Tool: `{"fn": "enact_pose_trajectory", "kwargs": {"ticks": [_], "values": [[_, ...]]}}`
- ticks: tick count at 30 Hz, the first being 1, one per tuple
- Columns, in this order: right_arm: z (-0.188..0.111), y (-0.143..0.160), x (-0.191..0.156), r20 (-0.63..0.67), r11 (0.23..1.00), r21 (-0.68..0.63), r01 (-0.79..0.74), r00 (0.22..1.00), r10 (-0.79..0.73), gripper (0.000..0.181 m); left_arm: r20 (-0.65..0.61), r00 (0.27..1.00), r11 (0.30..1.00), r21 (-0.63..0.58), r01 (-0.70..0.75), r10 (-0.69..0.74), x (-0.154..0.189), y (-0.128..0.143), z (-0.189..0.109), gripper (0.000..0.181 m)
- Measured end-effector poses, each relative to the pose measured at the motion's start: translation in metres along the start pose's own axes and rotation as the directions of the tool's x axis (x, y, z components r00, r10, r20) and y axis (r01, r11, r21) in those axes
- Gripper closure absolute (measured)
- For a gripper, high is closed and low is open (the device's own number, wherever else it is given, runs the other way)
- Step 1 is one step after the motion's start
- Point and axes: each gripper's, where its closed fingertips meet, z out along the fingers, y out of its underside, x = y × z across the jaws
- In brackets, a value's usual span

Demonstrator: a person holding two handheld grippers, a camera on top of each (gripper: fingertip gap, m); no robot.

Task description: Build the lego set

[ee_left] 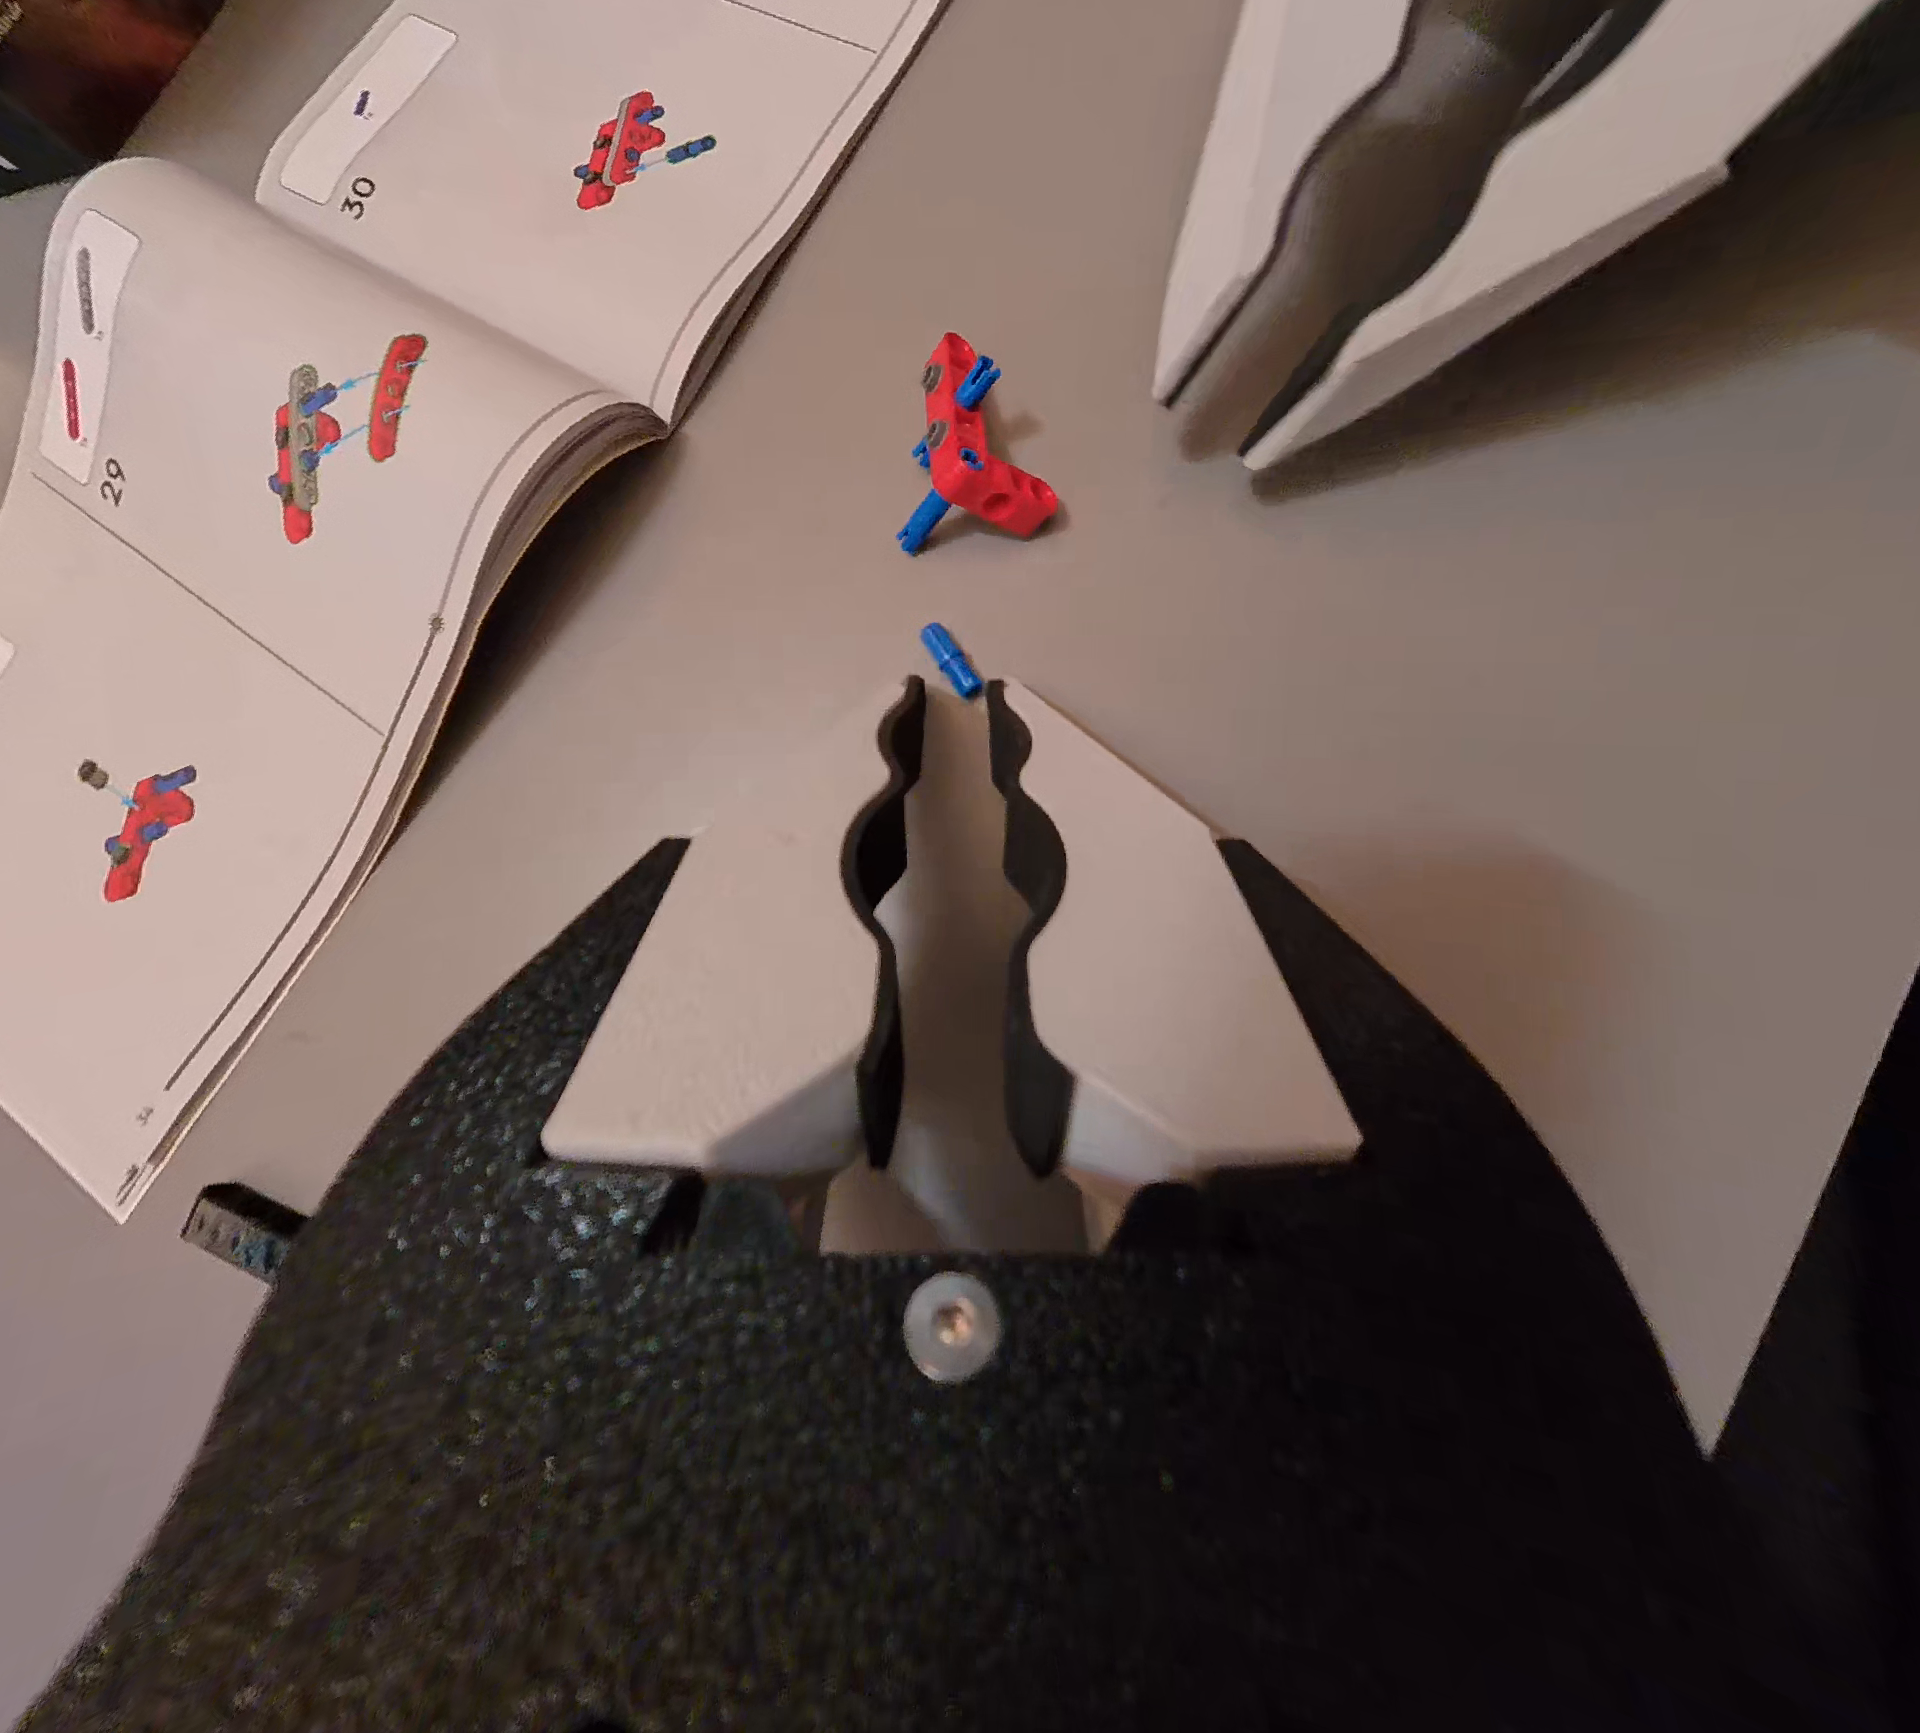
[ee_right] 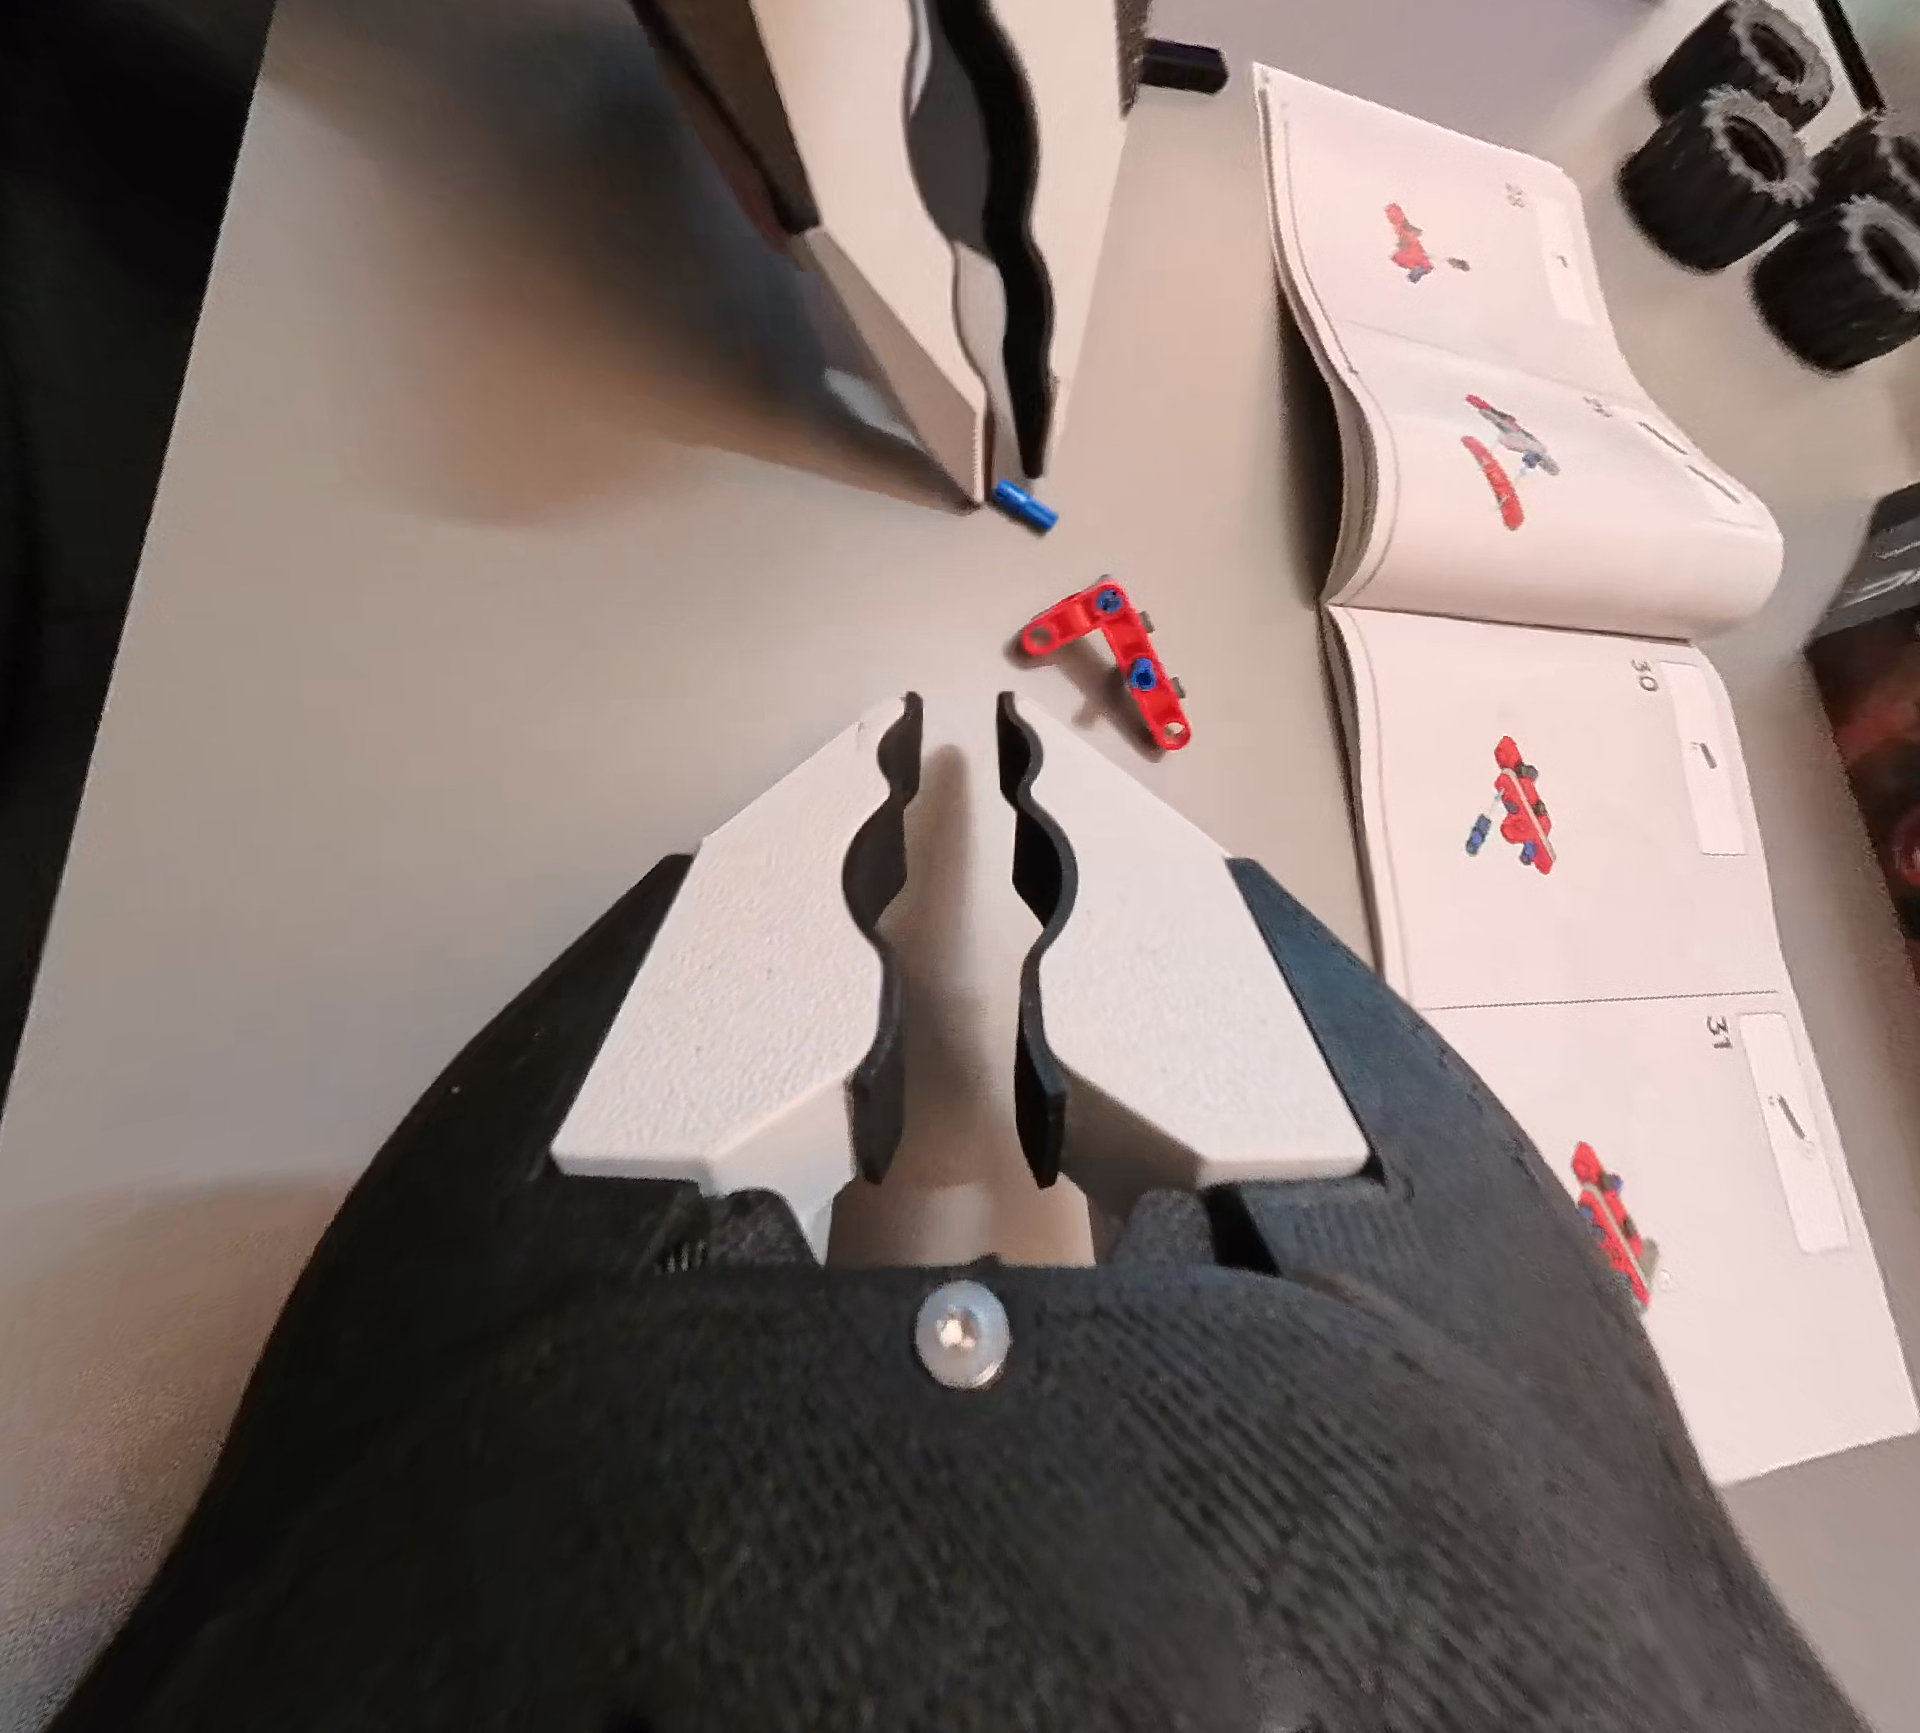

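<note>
**Two grippers near the little lego parts**

Here, the left gripper [ee_left: 954, 691] is a little open and holds nothing. A small blue plastic pin [ee_left: 950, 660] lies at its tips. Just past it sits the red bent lego piece [ee_left: 977, 452]. The right gripper [ee_right: 958, 707] is slightly open and empty. The open paper booklet [ee_left: 343, 395] lies beside.

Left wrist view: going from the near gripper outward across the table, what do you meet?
Left gripper → loose blue pin → red piece → right gripper, off to the right.
</note>
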Motion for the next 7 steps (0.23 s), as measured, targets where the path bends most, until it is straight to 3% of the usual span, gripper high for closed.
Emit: {"fn": "enact_pose_trajectory", "kwargs": {"ticks": [1, 7], "values": [[-0.001, -0.001, 0.002, 0.016, 1.000, 0.007, -0.014, 1.000, 0.014, 0.169, -0.006, 1.000, 1.000, 0.009, 0.006, -0.006, 0.000, 0.000, 0.000, 0.172], [-0.004, 0.005, 0.027, -0.096, 1.000, 0.006, -0.027, 0.995, 0.028, 0.164, 0.007, 0.999, 0.997, 0.066, 0.035, -0.036, -0.003, 0.002, -0.002, 0.165]]}}
